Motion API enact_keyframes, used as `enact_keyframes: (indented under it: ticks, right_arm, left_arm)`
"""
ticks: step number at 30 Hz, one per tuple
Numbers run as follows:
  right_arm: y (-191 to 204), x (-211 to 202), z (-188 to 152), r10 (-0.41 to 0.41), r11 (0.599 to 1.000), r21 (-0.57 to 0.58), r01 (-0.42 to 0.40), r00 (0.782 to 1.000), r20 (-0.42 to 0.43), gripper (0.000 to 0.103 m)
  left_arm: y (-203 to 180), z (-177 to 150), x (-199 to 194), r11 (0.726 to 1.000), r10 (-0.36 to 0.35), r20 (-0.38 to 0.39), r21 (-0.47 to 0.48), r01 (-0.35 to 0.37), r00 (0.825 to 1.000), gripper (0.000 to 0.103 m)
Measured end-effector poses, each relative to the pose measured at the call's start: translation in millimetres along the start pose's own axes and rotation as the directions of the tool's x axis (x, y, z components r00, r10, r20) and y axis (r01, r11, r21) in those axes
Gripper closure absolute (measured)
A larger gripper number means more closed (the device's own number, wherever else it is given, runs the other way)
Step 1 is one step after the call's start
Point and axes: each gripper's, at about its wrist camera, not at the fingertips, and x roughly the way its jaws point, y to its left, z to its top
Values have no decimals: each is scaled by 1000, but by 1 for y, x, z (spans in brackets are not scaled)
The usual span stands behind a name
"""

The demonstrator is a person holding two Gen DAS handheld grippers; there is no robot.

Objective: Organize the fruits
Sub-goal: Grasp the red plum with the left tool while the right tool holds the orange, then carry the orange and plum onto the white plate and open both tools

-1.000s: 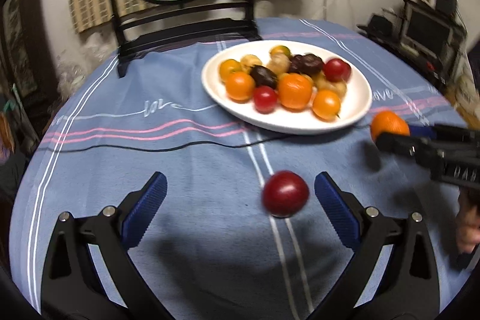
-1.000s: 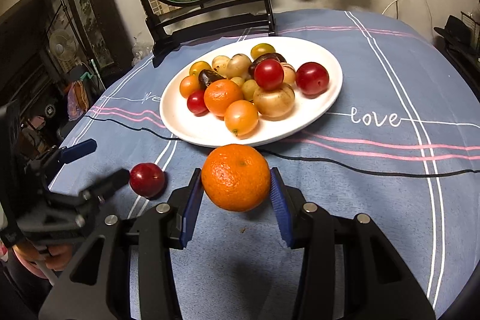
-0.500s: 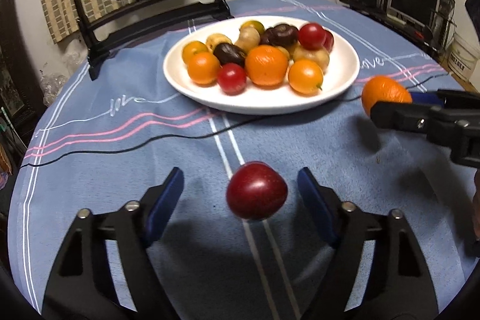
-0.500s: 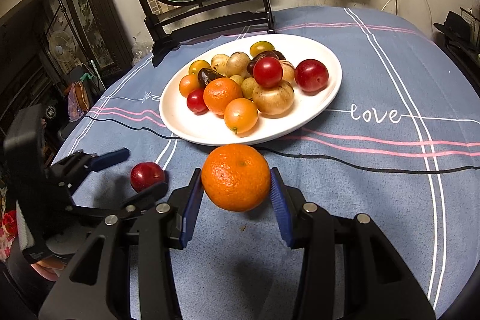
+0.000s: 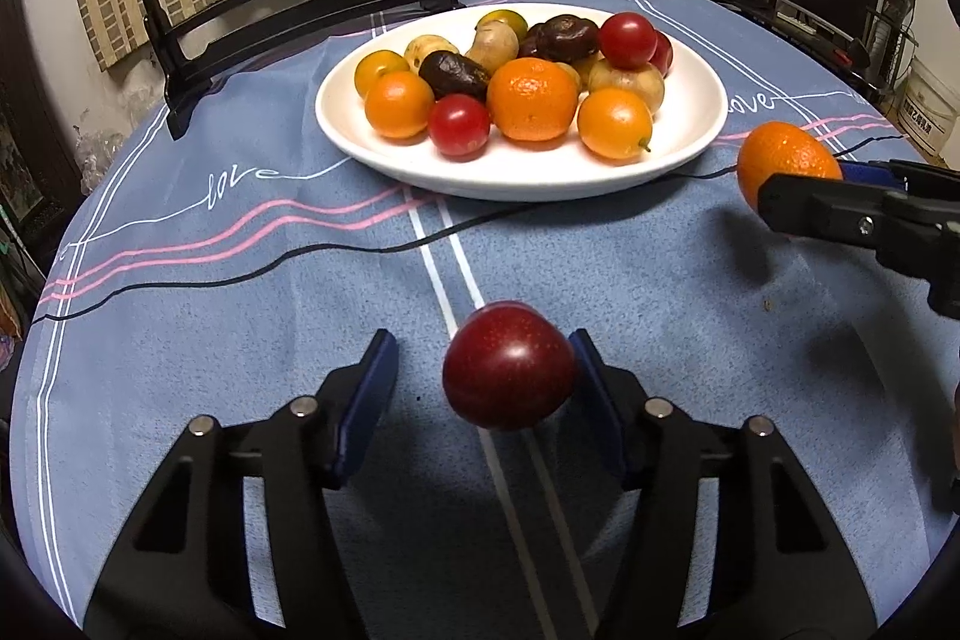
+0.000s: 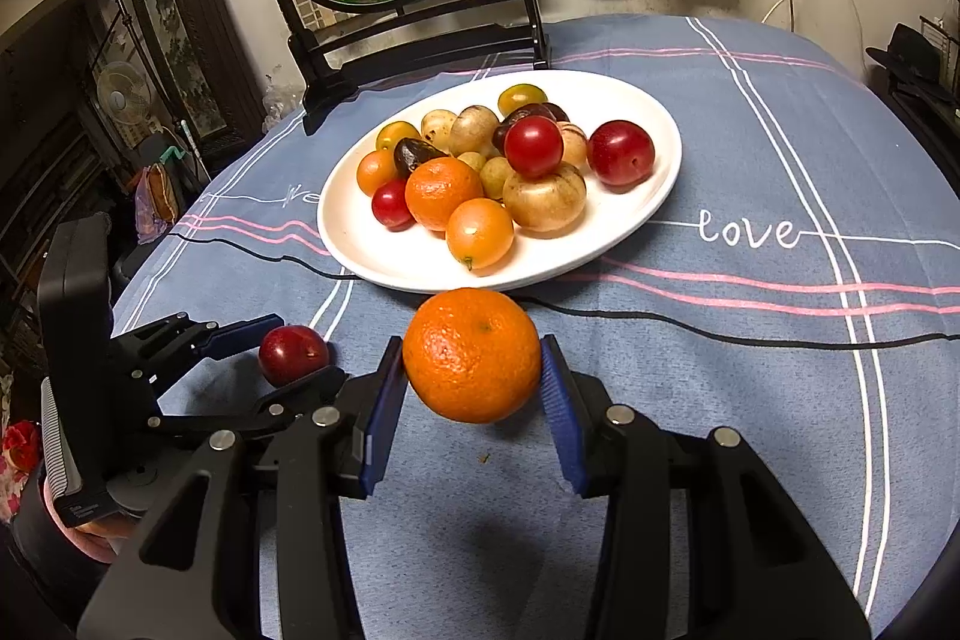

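We hold the left gripper [image 5: 483, 382] low over the surface [image 5: 240, 340], pointing toward 12 o'clock at the white plate [image 5: 690, 124], and its blue-padded fingers [image 5: 372, 388] are spread wider than the red plum [image 5: 509, 365] between them. The plum touches the pad on the 3 o'clock side, while a clear gap remains on the 9 o'clock side. We cannot tell whether the plum rests on the cloth. From the right wrist view the same plum [image 6: 294, 355] sits between the left gripper's fingers at about 9 o'clock. The right gripper [image 6: 474, 388] is level and aimed at the plate [image 6: 654, 214] at 12 o'clock, its fingers [image 6: 381, 412] clamped on both sides of an orange mandarin [image 6: 472, 353], which is held clear above the cloth just short of the plate's near rim. In the left wrist view this mandarin [image 5: 786, 160] appears at 3 o'clock, beside the plate. The plate carries a heap of mixed fruit. The blue tablecloth [image 6: 750, 370] bears the stitched word "love" [image 6: 750, 231] at 2 o'clock of the mandarin, and again [image 5: 237, 178] at 10 o'clock of the plum.
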Motion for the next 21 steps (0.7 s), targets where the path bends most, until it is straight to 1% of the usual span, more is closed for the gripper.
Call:
enact_keyframes:
  ticks: [3, 5, 7, 10, 14, 17, 20, 21]
  right_arm:
    - [-1, 0, 0, -5, 1000, 0, 5, 1000, 0, 58]
    - [-2, 0, 0, -8, 1000, 2, 8, 1000, 0, 58]
    - [-2, 1, 1, -11, 1000, 4, 11, 1000, 0, 58]
    - [-3, 0, 0, -15, 1000, 6, 15, 1000, 0, 58]
    - [-2, -1, 1, -1, 1000, -4, 1, 1000, 17, 58]
    - [0, -4, 9, 7, 1000, -25, -5, 998, 55, 58]
    - [-6, -4, 26, 1, 1000, -11, 0, 994, 109, 58]
    - [-10, -2, 34, 1, 1000, -1, 0, 992, 126, 58]
  left_arm:
    - [-3, -1, -1, 1000, -10, 2, 11, 10, 1000, 52]
    - [-5, -1, -1, 1000, -10, 3, 19, 10, 1000, 55]
    - [-7, -2, -2, 999, -19, 3, 26, 18, 1000, 63]
    - [-8, -3, -3, 999, -15, 5, 31, 15, 1000, 63]
    - [-4, -2, -4, 999, -34, -2, 0, 34, 999, 63]
    - [6, 10, -9, 997, -67, 9, -40, 67, 998, 63]
    - [17, 40, -14, 996, -56, 67, -60, 60, 996, 63]
    - [22, 54, -14, 995, -53, 97, -74, 60, 994, 63]
